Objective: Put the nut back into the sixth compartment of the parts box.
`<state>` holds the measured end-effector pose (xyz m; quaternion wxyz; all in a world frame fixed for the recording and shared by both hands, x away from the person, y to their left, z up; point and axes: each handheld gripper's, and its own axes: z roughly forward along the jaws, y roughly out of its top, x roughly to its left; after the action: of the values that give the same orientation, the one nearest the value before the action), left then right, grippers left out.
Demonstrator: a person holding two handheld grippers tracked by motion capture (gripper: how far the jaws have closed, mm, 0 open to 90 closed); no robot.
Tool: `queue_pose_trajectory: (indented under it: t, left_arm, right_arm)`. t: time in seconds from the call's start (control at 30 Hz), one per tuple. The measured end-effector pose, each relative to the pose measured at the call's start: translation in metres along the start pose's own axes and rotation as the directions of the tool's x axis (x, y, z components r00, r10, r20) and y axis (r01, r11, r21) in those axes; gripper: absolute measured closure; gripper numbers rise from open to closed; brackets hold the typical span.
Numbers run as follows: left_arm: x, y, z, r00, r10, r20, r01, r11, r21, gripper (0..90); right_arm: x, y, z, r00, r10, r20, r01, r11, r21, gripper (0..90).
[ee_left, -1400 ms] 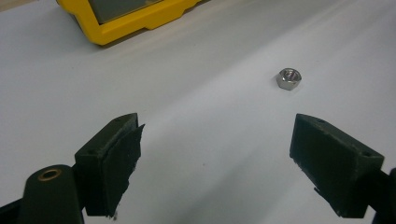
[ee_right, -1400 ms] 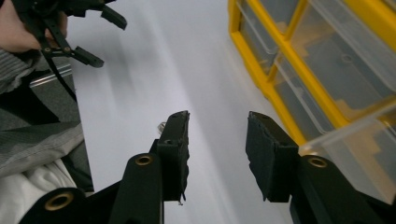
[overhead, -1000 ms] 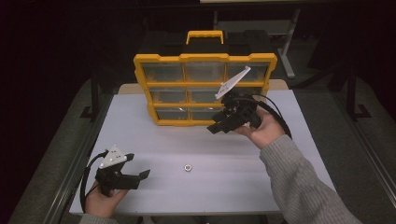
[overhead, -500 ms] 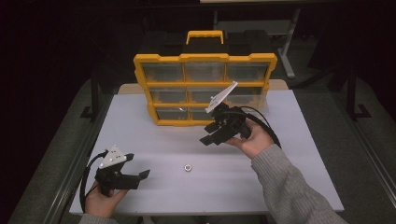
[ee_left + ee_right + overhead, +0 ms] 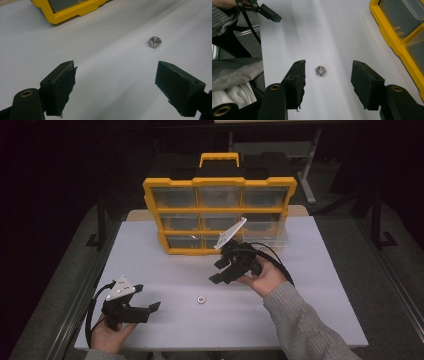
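Nut (image 5: 201, 299) lies flat, hole upward, on bare white table (image 5: 310, 320), apparently untouched, well clear of every edge; right gripper (image 5: 222, 272) hovers spread above; left gripper (image 5: 150, 309) spread nearby.

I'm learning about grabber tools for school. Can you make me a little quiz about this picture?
1. True or false: the right gripper is shut.
2. What small metal thing lies on the white table?
A. nut
B. key
C. coin
3. Fill in: the drawer box at the back has a frame coloured ____.

Key:
1. False, its jaws stand open above the nut.
2. A.
3. Yellow.
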<state>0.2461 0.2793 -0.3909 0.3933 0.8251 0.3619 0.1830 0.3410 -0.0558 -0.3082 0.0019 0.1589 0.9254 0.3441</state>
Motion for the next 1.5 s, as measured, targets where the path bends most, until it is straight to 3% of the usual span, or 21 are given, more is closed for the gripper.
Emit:
queue_pose_trajectory:
  t: [0.13, 0.83, 1.4, 1.5]
  left_arm:
    - [0.000, 0.000, 0.000, 1.0000, -0.005, 0.000, 0.005, 1.0000, 0.000, 16.0]
    - [0.000, 0.000, 0.000, 1.0000, -0.009, 0.001, 0.009, 1.0000, -0.001, 16.0]
    - [0.000, -0.001, 0.000, 0.9999, -0.016, 0.004, 0.016, 0.9999, -0.005, 16.0]
    - [0.000, -0.001, 0.000, 0.9999, -0.010, 0.004, 0.010, 1.0000, -0.001, 16.0]
  right_arm:
    - [0.002, -0.003, 0.009, 0.9997, 0.018, -0.017, -0.018, 1.000, 0.006, 43.1]
    - [0.007, -0.017, 0.061, 0.9993, -0.018, -0.034, 0.020, 0.999, 0.049, 42.4]
    - [0.003, -0.029, 0.107, 0.9988, -0.014, -0.047, 0.019, 0.993, 0.114, 49.9]
    - [0.002, -0.030, 0.113, 0.9983, -0.038, -0.044, 0.043, 0.992, 0.117, 51.9]
